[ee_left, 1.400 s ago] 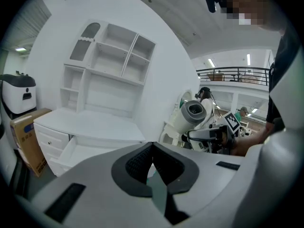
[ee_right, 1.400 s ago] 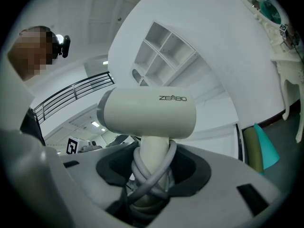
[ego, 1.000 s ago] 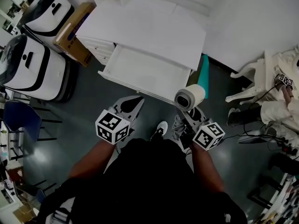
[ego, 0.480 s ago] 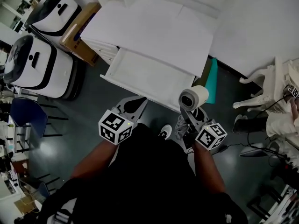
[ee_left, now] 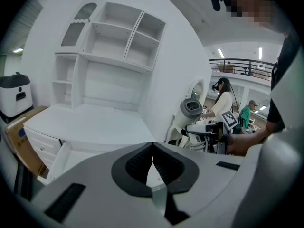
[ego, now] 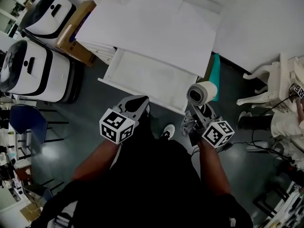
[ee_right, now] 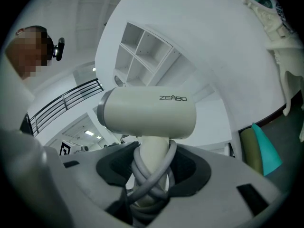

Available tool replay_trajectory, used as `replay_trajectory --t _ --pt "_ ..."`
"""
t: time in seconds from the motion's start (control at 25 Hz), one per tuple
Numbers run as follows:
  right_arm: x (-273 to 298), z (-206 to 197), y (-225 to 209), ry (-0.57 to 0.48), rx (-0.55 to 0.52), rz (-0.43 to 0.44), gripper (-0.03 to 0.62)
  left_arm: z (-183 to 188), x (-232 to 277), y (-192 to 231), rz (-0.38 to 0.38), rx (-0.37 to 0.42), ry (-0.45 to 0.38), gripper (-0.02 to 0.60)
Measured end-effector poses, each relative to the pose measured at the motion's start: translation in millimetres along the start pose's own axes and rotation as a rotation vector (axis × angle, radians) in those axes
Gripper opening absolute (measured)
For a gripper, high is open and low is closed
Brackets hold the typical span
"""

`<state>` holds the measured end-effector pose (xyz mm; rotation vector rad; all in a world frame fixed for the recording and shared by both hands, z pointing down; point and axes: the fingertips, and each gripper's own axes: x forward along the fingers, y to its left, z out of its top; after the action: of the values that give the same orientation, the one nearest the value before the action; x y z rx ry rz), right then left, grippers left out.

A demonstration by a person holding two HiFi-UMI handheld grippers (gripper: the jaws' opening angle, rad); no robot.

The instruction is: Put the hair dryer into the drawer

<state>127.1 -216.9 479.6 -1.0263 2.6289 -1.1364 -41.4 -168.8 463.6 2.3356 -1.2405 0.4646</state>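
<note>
While we clamp the hair dryer [ego: 200,93] by its handle in our right gripper [ego: 200,111], centre right, left gripper [ego: 138,100] closed empty, drawer [ego: 151,75] open above.

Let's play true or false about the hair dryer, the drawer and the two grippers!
1. The right gripper holds the hair dryer by its handle. True.
2. The hair dryer lies in the drawer. False: it is up in the right gripper, outside the drawer.
3. The drawer is shut. False: it is pulled open.
4. The left gripper has its jaws together with nothing between them. True.
5. A grey cord is wound round the handle. True.
</note>
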Motion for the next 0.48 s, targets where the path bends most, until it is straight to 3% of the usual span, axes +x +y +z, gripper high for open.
replay_trajectory --t 0.48 --pt "48.2 -8.4 -18.3 0.023 0.027 -0.125 0.210 -10.6 32.0 74.0 -0.041 0.018 0.084 0.009"
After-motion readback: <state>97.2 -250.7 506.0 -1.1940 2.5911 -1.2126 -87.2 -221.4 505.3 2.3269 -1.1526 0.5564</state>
